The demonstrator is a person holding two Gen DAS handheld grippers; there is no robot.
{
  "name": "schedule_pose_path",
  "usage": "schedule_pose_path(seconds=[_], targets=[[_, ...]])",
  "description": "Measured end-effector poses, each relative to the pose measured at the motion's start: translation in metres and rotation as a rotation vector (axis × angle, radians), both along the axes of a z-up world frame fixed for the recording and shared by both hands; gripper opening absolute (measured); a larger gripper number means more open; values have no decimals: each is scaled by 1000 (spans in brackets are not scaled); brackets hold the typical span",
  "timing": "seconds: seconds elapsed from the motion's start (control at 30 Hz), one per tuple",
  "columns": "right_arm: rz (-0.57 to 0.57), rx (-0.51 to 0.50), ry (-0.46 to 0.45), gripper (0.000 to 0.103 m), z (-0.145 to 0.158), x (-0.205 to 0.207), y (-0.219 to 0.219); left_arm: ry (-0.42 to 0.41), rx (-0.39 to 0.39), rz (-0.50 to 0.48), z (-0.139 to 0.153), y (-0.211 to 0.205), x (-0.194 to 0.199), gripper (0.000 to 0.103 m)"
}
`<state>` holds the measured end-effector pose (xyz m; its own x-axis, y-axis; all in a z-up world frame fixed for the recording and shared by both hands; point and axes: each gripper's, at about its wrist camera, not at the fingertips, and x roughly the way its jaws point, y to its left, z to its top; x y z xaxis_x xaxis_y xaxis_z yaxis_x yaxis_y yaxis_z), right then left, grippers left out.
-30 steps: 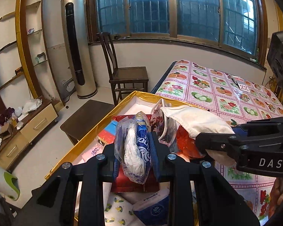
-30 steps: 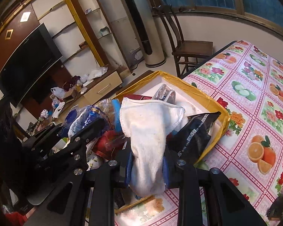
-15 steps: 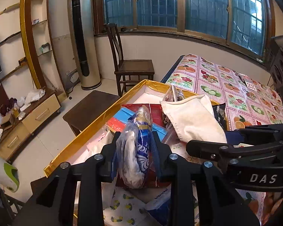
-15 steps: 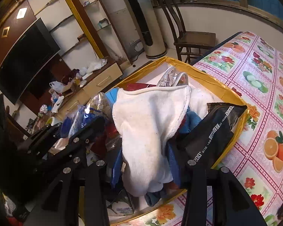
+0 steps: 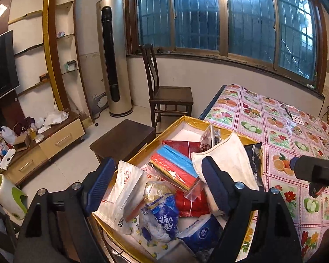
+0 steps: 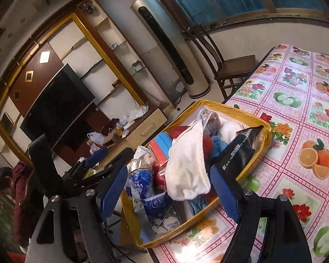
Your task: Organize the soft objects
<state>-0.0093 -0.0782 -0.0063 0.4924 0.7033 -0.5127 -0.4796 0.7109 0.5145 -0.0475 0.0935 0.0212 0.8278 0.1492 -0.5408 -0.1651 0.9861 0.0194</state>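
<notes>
White cloth point(image 6: 186, 164) and tissue pack point(image 5: 162, 214) lie in the yellow box point(image 6: 250, 118) on our surface point(image 6: 296, 131); left gripper point(image 5: 158, 186) and right gripper point(image 6: 168, 190) jaws both spread wide, holding nothing.

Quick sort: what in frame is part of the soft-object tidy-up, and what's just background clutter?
Job:
- yellow cardboard box
- white cloth
- blue-and-clear Vinda tissue bag
- black foil pouch
- left gripper and right gripper, both open and empty

Lying about:
- dark wooden chair
- silver tower air conditioner
- fruit-print tablecloth
</notes>
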Motion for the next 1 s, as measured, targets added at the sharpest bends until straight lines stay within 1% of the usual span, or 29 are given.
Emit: schedule_pose_path(seconds=[0.1,0.2,0.27,0.33,0.4,0.53,0.6,0.67,0.77,0.9,1.0], targets=[[-37,60,9,82,-7,-15,-29,-34,-8,-27,12,-12,-9,84],[-85,85,15,84,-14,-31,-56,-62,10,-61,20,-33,-17,88],[-108,92,20,86,-18,-40,-72,-80,3,-91,24,-48,-25,88],[-135,83,12,86,-21,-50,-86,-97,-1,-130,28,-63,-32,93],[-159,78,-1,87,-22,-60,-99,-85,-13,-195,29,-79,-37,103],[-203,111,-10,88,-26,-76,-124,-21,-21,-324,25,-110,-42,103],[-223,121,-6,90,-30,-81,-136,14,-30,-368,22,-124,-41,103],[-237,128,1,90,-33,-84,-144,27,-28,-379,20,-135,-43,103],[-258,137,3,90,-37,-90,-157,-2,-13,-358,20,-145,-48,103],[-281,147,7,91,-40,-96,-169,-24,-16,-370,21,-152,-53,103],[-291,150,8,92,-41,-98,-173,-23,-20,-381,21,-155,-51,103]])
